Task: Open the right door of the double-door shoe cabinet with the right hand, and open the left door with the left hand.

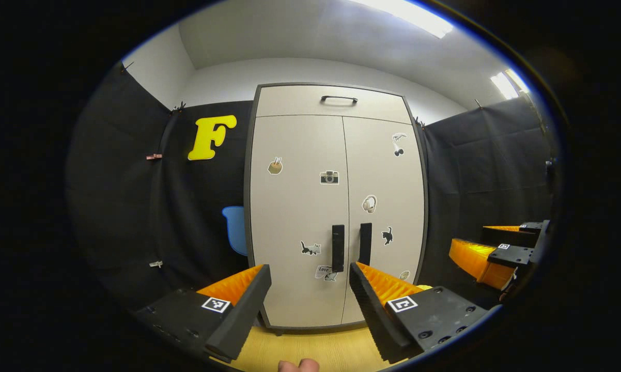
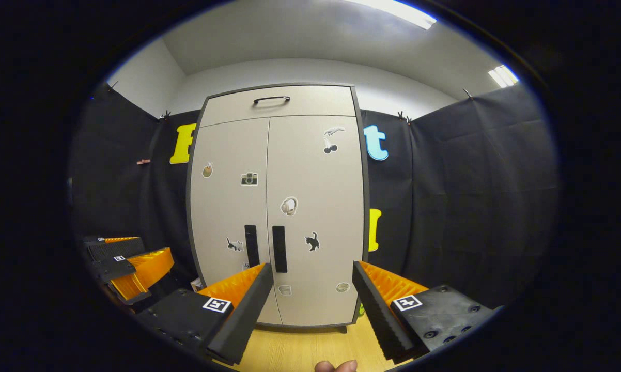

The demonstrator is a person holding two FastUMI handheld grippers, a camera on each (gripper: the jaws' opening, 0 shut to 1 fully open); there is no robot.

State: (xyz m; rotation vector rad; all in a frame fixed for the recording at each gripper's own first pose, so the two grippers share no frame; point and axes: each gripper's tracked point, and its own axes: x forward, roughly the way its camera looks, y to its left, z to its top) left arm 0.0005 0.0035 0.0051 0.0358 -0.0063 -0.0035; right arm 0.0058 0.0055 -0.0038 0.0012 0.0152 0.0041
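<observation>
A pale shoe cabinet (image 1: pixel 336 206) with a dark frame stands ahead, both doors closed. Its left door (image 1: pixel 297 206) carries a vertical black handle (image 1: pixel 337 248); its right door (image 1: pixel 383 206) has one too (image 1: pixel 365 243). In the right gripper view the same cabinet (image 2: pixel 279 206) shows the left handle (image 2: pixel 251 245) and the right handle (image 2: pixel 279 249). My left gripper (image 1: pixel 310 279) is open, some way short of the doors, roughly level with the handles. My right gripper (image 2: pixel 313 279) is open as well, a little right of the handles. Nothing lies between either pair of fingers.
A drawer with a black handle (image 1: pixel 339 98) tops the cabinet. Black cloth walls close in on both sides. Light wooden floor (image 1: pixel 310 349) runs up to the cabinet foot. The right gripper (image 1: pixel 496 253) appears at the right of the left gripper view, the left gripper (image 2: pixel 127 263) at the left of the right gripper view.
</observation>
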